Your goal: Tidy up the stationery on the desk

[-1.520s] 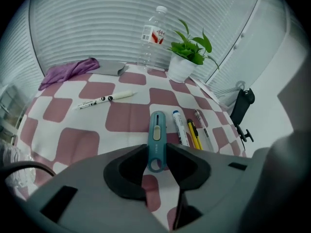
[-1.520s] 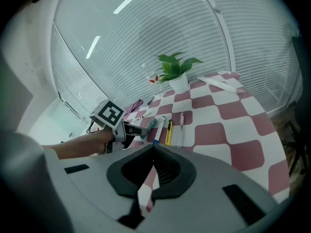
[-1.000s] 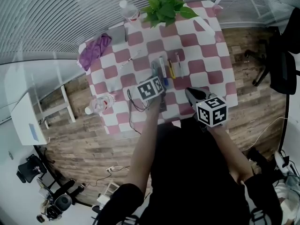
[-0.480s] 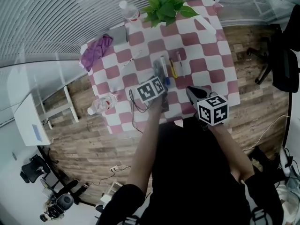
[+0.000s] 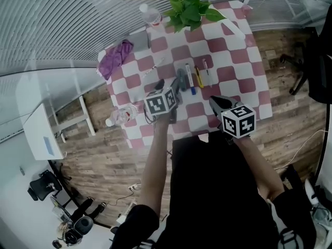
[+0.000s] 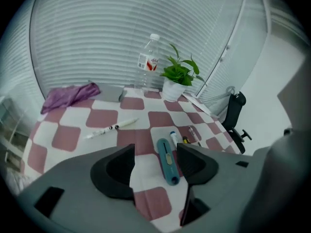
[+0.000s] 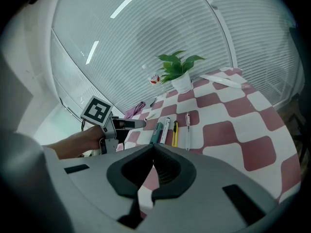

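The teal utility knife (image 6: 167,160) lies flat on the checked tablecloth (image 6: 68,135), at the left end of a neat row with a white marker (image 6: 174,139), a yellow pen (image 6: 185,140) and a slim white pen (image 6: 193,132). The left gripper (image 6: 155,149) has just been opening its jaws and has lifted clear. They now stand wide apart above the knife, pressing on nothing, so I judge the knife placed. The right gripper (image 7: 153,147) waits at the near edge, closed and empty. One white pen (image 6: 112,128) sits askew, far left of the row, likely the next pick. The knife is a smooth, rounded plastic bar and the pens are thin, hard cylinders. A soft purple cloth (image 6: 70,95) lies crumpled at the far left.
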The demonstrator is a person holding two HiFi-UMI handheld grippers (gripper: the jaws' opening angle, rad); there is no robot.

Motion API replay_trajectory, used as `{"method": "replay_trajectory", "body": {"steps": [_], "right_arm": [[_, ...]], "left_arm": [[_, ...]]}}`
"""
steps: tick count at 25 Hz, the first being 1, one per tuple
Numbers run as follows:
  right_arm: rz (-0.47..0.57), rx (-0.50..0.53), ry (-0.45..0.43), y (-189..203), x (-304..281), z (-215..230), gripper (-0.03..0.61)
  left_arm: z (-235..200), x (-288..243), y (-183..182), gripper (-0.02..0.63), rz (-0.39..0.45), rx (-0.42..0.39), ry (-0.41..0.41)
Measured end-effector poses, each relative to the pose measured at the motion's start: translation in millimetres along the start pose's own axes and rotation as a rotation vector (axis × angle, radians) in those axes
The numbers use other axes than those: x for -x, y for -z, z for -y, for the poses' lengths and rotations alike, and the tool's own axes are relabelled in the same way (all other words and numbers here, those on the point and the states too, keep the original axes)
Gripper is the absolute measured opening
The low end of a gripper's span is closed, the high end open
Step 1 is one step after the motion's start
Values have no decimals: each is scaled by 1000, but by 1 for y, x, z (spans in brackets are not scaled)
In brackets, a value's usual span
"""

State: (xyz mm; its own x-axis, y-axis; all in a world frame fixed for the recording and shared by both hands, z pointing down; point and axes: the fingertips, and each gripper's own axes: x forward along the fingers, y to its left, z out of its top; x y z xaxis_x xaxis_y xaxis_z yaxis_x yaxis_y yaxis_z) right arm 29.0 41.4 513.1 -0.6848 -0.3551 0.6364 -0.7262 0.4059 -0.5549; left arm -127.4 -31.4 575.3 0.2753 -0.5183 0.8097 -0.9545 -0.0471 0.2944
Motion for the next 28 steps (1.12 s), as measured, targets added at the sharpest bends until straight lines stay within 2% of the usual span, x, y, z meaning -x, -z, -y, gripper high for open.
{"method": "replay_trajectory", "body": {"steps": [5,8,10,13,16,21,24,28], "right_arm": [[0,-4,10,-4,-4,0,21],[-2,-11,21,-4,-7,0,21],[-6,-14,29,-3,-9,0,21],[-3,-28,44,-3,-10,-3,21],[2,-48,58,-2,-12,-5,21],[1,-72,70,3,-17,-9,21],[1,-81,77,5,-19,-9,21],[2,-94,86,6,-21,-10,21]], "left_arm": [[-37,10,-37,301,35,-262,-70],[-61,2,-42,311,-20,-430,-103],[-71,-5,-42,310,-53,-496,-93],[-87,-15,-41,304,-94,-549,-109],[-101,-24,-37,212,-131,-617,-145],[-105,-38,-26,199,-179,-681,-100],[-113,-42,-26,137,-182,-691,-117],[-119,-46,-23,127,-206,-686,-111]]}}
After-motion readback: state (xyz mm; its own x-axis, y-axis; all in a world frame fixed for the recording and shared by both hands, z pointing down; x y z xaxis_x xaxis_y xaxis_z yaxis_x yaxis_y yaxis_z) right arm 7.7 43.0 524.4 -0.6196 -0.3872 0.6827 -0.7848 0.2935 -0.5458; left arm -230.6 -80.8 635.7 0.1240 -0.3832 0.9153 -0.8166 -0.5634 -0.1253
